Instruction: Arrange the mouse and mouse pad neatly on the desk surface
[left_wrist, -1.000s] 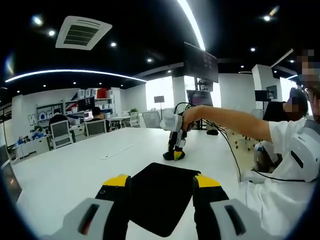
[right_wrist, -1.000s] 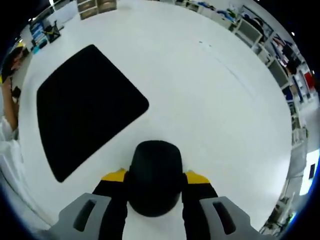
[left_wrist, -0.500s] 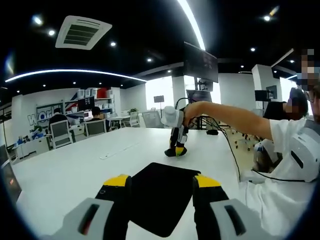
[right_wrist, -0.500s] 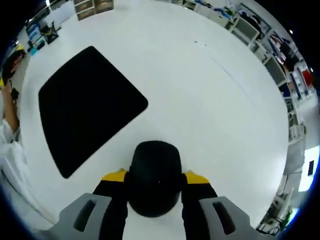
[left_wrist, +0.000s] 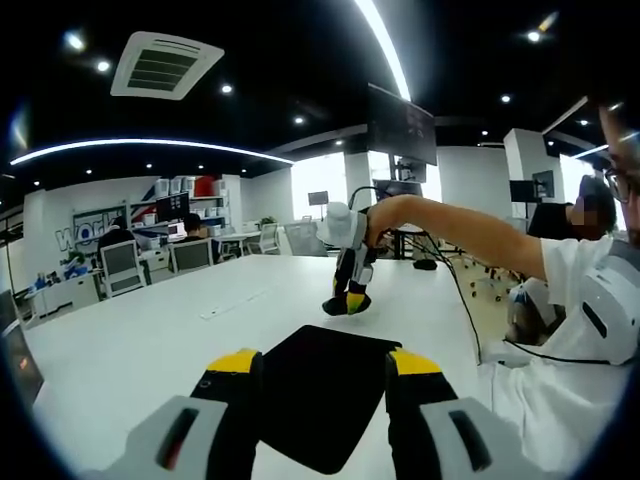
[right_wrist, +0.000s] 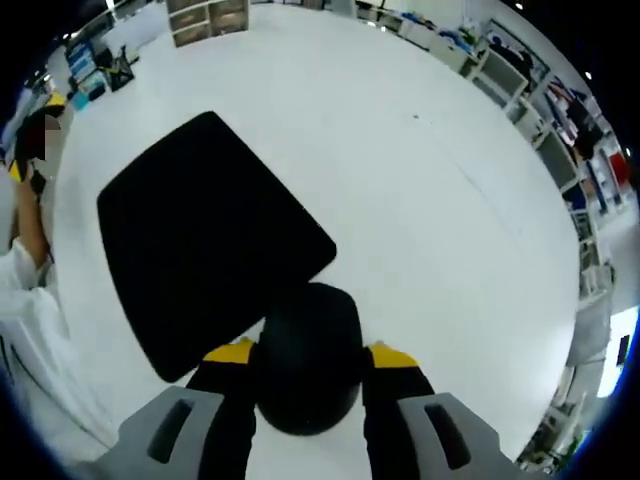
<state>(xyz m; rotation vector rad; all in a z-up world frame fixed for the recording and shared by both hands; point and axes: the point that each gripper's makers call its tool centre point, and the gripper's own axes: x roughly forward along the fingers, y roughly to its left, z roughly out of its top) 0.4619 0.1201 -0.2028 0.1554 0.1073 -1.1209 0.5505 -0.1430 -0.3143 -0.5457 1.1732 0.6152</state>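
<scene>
The black mouse pad (left_wrist: 318, 388) lies flat on the white desk (left_wrist: 140, 340), just beyond my left gripper (left_wrist: 323, 364), which is open with nothing between its yellow-tipped fingers (left_wrist: 233, 361). Farther back, a person's hand holds my right gripper (left_wrist: 347, 296) a little above the desk, pointing down, shut on the black mouse (left_wrist: 340, 306). In the right gripper view the mouse (right_wrist: 308, 360) sits between the jaws of my right gripper (right_wrist: 308, 352). Its front edge overlaps the near corner of the mouse pad (right_wrist: 205, 245) below.
A person in a white shirt (left_wrist: 560, 330) sits at the desk's right side, with a black cable (left_wrist: 462, 300) trailing along that edge. Office chairs (left_wrist: 120, 265) and monitors (left_wrist: 400, 125) stand behind the desk. Bare white desk (right_wrist: 440, 220) spreads to the right of the pad.
My right gripper has lifted the mouse slightly off the desk and carried it toward the pad; the pad's corner now lies under the mouse. My left gripper has stayed still.
</scene>
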